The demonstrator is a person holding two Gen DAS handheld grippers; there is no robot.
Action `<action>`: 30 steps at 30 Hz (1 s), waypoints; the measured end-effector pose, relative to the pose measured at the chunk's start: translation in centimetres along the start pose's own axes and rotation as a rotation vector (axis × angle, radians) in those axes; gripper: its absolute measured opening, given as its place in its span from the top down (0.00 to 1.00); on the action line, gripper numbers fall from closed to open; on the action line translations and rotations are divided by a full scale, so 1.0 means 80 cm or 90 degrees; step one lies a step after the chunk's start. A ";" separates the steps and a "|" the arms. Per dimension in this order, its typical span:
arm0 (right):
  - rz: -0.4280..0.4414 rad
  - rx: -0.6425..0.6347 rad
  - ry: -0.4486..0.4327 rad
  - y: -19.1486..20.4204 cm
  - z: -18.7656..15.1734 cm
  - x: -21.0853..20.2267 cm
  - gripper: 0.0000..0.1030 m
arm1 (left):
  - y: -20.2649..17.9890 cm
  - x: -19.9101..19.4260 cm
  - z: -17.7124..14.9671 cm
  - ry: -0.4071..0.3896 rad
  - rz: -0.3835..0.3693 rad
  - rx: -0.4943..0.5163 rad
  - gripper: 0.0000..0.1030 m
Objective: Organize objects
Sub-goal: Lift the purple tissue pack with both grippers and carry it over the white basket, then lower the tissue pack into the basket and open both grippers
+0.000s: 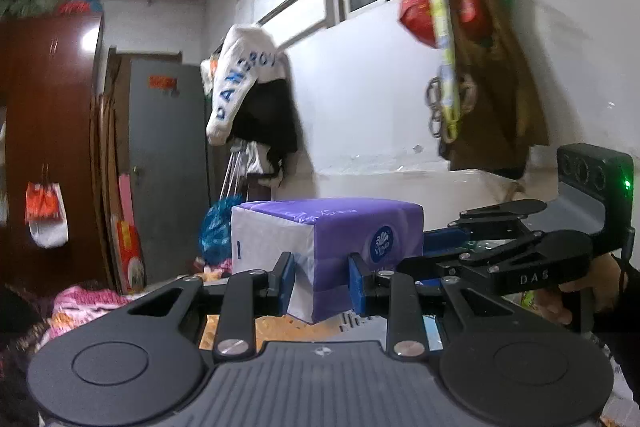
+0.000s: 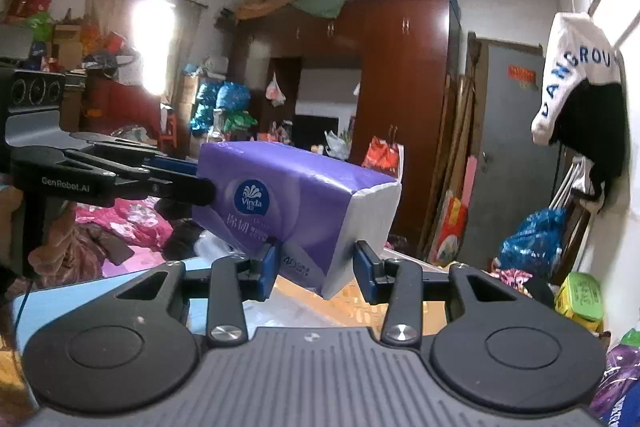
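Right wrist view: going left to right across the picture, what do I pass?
Other (left) gripper → purple Vinda tissue pack, clamped at both ends → dark red-brown wooden wardrobe → grey metal door → white garment with blue lettering hanging at the wall.

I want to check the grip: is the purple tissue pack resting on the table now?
No: the purple tissue pack hangs in the air above the table, clamped by the right tool and the left tool.

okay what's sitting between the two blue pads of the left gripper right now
The purple tissue pack. In the left wrist view, one corner of it sits clamped between the left gripper pads; the right gripper grips its other end.
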State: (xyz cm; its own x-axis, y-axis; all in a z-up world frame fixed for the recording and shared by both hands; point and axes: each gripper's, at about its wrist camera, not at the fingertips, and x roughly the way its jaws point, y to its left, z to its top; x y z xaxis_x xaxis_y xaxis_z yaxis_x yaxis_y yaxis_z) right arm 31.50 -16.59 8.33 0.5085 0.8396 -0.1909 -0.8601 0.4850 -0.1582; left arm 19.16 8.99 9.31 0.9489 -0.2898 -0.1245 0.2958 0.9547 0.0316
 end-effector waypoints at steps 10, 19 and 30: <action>-0.008 0.010 0.082 -0.020 -0.022 0.047 0.57 | 0.036 0.067 -0.012 0.087 0.022 -0.020 0.69; -0.007 0.027 0.138 -0.028 -0.027 0.068 0.57 | 0.051 0.095 -0.023 0.147 0.045 -0.024 0.68; -0.020 0.029 0.168 -0.032 -0.025 0.073 0.56 | 0.055 0.117 -0.033 0.194 0.067 -0.030 0.67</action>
State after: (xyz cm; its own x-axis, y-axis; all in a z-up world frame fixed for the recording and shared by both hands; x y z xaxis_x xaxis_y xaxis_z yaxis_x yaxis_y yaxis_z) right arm 36.70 -13.43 5.65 0.5227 0.7339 -0.4337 -0.8415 0.5256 -0.1248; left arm 29.10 10.66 5.65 0.8951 -0.1628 -0.4150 0.1857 0.9825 0.0150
